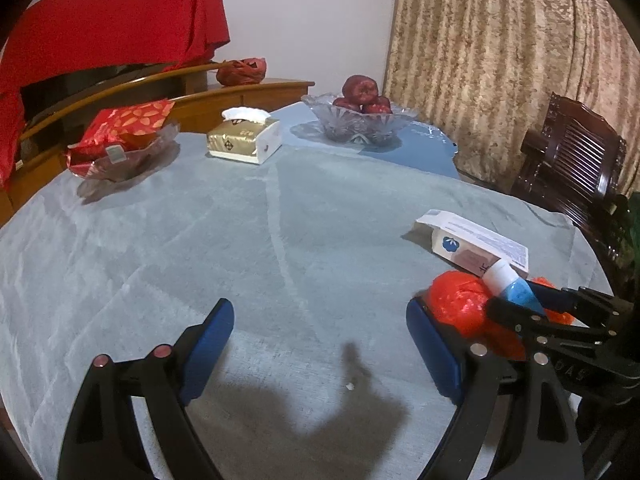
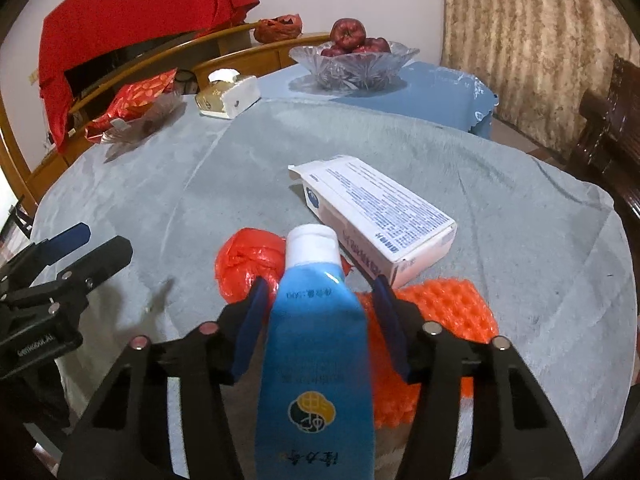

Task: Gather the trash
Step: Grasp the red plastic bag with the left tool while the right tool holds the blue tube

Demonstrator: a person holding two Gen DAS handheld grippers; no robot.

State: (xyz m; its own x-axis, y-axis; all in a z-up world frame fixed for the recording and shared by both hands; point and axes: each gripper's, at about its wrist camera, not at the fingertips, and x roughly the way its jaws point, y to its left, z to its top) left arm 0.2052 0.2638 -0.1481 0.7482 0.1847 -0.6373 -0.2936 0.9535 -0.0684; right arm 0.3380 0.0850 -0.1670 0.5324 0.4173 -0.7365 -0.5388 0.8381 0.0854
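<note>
Here we have the blue tube (image 2: 316, 344) lying lengthwise between the fingers of our right gripper (image 2: 320, 300), white cap pointing away from us. The blue pads flank the tube's shoulders, but a sliver of space seems to show on each side, so we cannot tell whether the jaws are truly clamped on it or only bracketing it. Our left gripper (image 1: 320, 344) hovers over bare tablecloth (image 1: 200, 240) with its jaws wide apart and nothing between them.

The rest of the trash sits close around the tube: a crumpled red plastic bag (image 2: 248, 264) just past its left shoulder, an orange foam net (image 2: 440, 320) under and to the right of it, and a white carton (image 2: 380, 208) lying flat beyond the cap, with one end flap open. No bin shows in either view.

The risk, as we judge it, is grip. The tube looks soft and slick, so if the pads are not firmly on it, it could slide out cap-first on a lift. Squeezing too hard might instead push paste toward the cap. The foam net could also snag on the right finger and drag along, and our left gripper sits near enough to the red bag to bump it.
</note>
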